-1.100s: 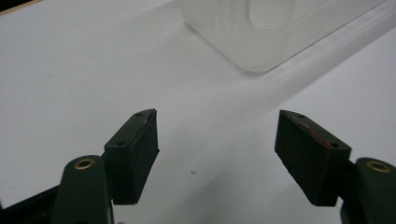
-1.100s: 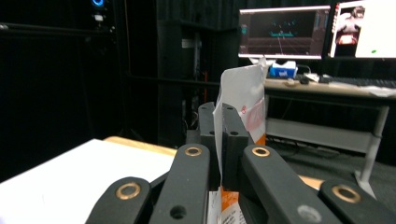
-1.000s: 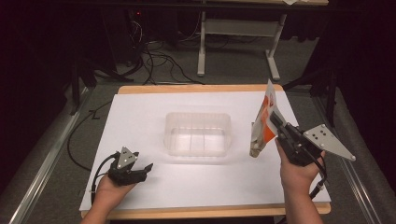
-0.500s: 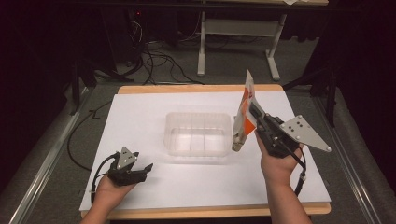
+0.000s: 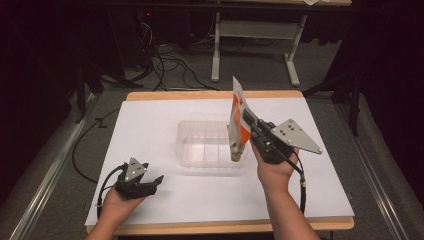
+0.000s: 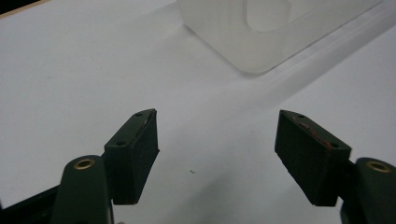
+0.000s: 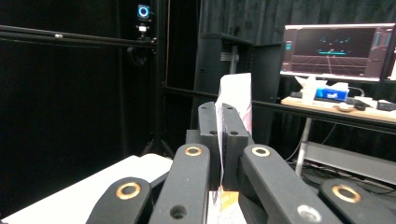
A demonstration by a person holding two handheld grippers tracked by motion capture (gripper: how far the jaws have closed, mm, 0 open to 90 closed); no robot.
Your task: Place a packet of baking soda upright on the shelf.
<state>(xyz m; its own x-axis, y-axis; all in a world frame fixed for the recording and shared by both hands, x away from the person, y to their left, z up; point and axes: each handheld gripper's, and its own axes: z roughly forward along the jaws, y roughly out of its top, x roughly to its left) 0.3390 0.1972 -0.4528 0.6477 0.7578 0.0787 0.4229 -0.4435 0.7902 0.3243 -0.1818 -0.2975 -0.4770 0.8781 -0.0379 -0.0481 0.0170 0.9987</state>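
Since the earlier frames the right gripper (image 5: 248, 126) has carried its packet (image 5: 238, 122) leftward across the table, from the right-hand margin of the white sheet to the right rim of the clear container (image 5: 210, 145); the left gripper (image 5: 145, 184) has kept its place near the front left.

From the right gripper outward: its jaws are pressed together on the packet, pinching it edge-on, as the right gripper view shows, where a thin white sheet of packaging (image 7: 236, 100) rises between the two black jaws and a bit of orange shows below them. In the high view the packet is a flat, slim pouch, white at the top with an orange band down its middle and a duller, greyish lower end (the print is too small to read). It stands nearly upright, tilted slightly, and its lower end hangs over the container's right end; whether it touches the rim I cannot tell from this angle.

The container is a translucent rectangular tub sitting at the middle of the white table top (image 5: 150, 125). The left gripper rests low over the sheet, its jaws spread wide with nothing between them, pointing toward a corner of the tub (image 6: 252, 42).
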